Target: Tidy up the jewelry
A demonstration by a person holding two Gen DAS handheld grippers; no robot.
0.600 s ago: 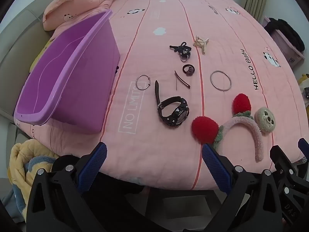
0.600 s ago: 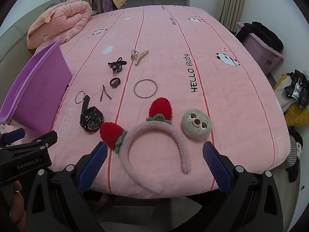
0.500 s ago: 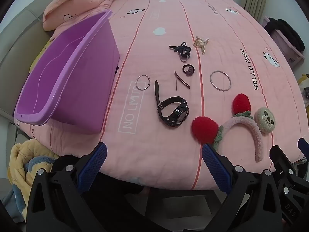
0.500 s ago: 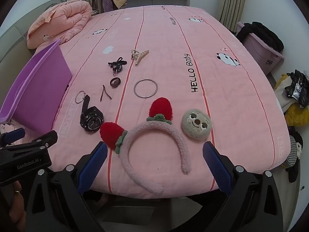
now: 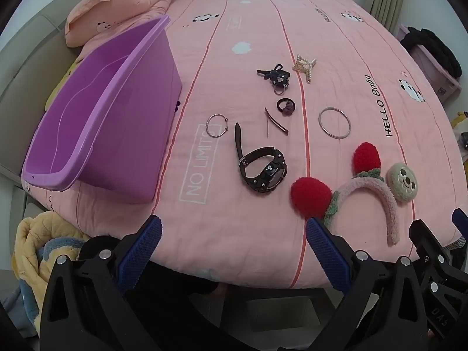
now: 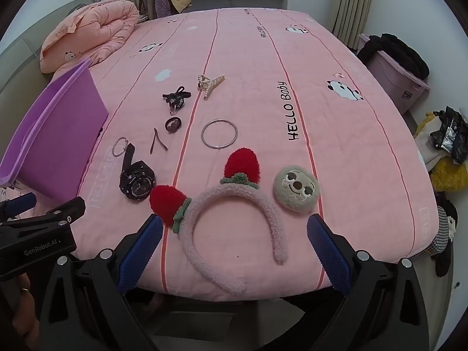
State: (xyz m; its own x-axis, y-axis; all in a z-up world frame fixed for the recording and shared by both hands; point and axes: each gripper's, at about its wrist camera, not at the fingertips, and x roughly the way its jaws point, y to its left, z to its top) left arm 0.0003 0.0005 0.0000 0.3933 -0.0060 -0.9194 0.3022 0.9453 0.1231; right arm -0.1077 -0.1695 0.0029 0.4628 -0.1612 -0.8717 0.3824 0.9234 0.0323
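Observation:
Jewelry lies spread on the pink bed: a black watch (image 5: pixel 263 168) (image 6: pixel 137 180), a small silver hoop (image 5: pixel 216 125), a large silver bangle (image 5: pixel 334 122) (image 6: pixel 219 133), a thin dark hair pin (image 5: pixel 275 122), a brown hair tie (image 5: pixel 286 107), a black bow clip (image 5: pixel 275 75), a pearl claw clip (image 5: pixel 304 65) (image 6: pixel 210 82), a pink headband (image 6: pixel 231 222) with red strawberries, and a round sloth-face clip (image 6: pixel 296 189). A purple bin (image 5: pixel 96 117) stands at the left. My left gripper (image 5: pixel 232 241) and right gripper (image 6: pixel 234 239) hover over the bed's near edge, both open with nothing between their fingers.
A folded peach quilt (image 6: pixel 87 32) lies at the bed's far left. A purple storage box with black clothes (image 6: pixel 397 64) stands right of the bed. A yellow and blue blanket (image 5: pixel 44 242) lies on the floor at lower left. The left gripper's body (image 6: pixel 38 234) shows in the right wrist view.

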